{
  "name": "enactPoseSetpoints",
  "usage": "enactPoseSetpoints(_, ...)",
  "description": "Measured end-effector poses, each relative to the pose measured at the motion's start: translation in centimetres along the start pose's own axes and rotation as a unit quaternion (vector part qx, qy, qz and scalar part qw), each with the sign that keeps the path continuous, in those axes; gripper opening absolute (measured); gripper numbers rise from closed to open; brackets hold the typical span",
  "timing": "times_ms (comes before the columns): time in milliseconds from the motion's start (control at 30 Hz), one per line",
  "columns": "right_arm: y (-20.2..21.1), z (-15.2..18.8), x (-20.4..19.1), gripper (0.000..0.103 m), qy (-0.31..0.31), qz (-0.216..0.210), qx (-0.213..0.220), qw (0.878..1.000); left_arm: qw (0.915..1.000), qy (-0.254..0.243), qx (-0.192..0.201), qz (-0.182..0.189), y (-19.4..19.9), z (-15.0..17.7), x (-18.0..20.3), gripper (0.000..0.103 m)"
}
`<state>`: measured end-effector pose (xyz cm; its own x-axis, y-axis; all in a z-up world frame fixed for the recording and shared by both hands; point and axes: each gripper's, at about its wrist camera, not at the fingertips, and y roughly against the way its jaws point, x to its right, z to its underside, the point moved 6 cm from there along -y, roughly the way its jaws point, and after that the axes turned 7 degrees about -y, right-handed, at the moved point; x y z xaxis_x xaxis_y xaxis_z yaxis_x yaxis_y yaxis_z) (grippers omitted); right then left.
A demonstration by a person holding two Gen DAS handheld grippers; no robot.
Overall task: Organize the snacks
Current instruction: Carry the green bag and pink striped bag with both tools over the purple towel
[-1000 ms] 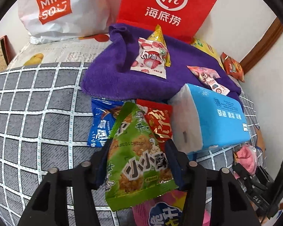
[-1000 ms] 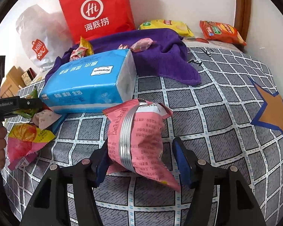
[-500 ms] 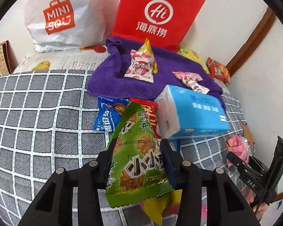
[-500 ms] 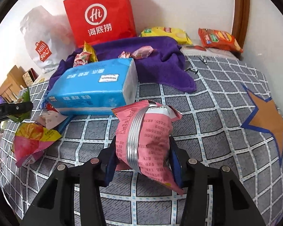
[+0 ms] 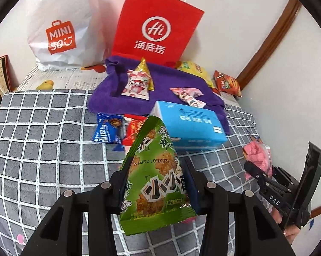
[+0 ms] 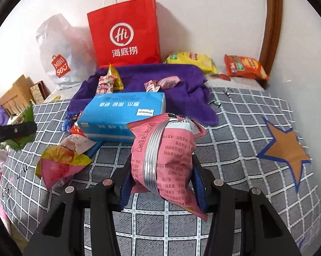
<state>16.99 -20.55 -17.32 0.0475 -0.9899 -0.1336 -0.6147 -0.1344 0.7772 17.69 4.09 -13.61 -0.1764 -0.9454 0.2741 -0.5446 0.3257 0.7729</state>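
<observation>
My left gripper [image 5: 155, 183] is shut on a green snack packet [image 5: 154, 170] and holds it above the checked bedcover. My right gripper [image 6: 162, 177] is shut on a pink snack packet [image 6: 167, 160], also lifted off the bed. A purple towel [image 5: 167, 85] lies at the back with several small snack packets on it, among them a pink-and-white one [image 5: 137, 85]. A blue packet [image 5: 107, 130] and a red packet [image 5: 132, 130] lie in front of the towel. The right gripper with its pink packet [image 5: 257, 155] shows at the right of the left wrist view.
A blue tissue pack [image 6: 124, 115] lies mid-bed. A red paper bag [image 6: 126, 34] and a white plastic bag [image 5: 62, 27] stand against the wall. Yellow [image 6: 192, 60] and orange [image 6: 243, 67] chip bags lie at the back. A pink-and-yellow packet [image 6: 58, 166] lies left.
Both grippers have risen and drawn back from the bed with their packets. The right gripper has closed onto the pink packet and lifted it.
</observation>
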Motion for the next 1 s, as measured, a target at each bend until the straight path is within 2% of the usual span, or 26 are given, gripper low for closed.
enactPoseSetpoints(467,2.9,-2.1,-0.3,0.049,-0.014,-0.007,0.026,1.000,0.9995,-0.026,0.000,0.018,1.3,-0.2,3.7,0.042)
enactPoseSetpoints(1000,3.6,-7.2,-1.5,0.049,-0.012,-0.013,0.048,0.999,0.9984,-0.045,0.006,0.033,0.8,-4.6,6.1,0.042)
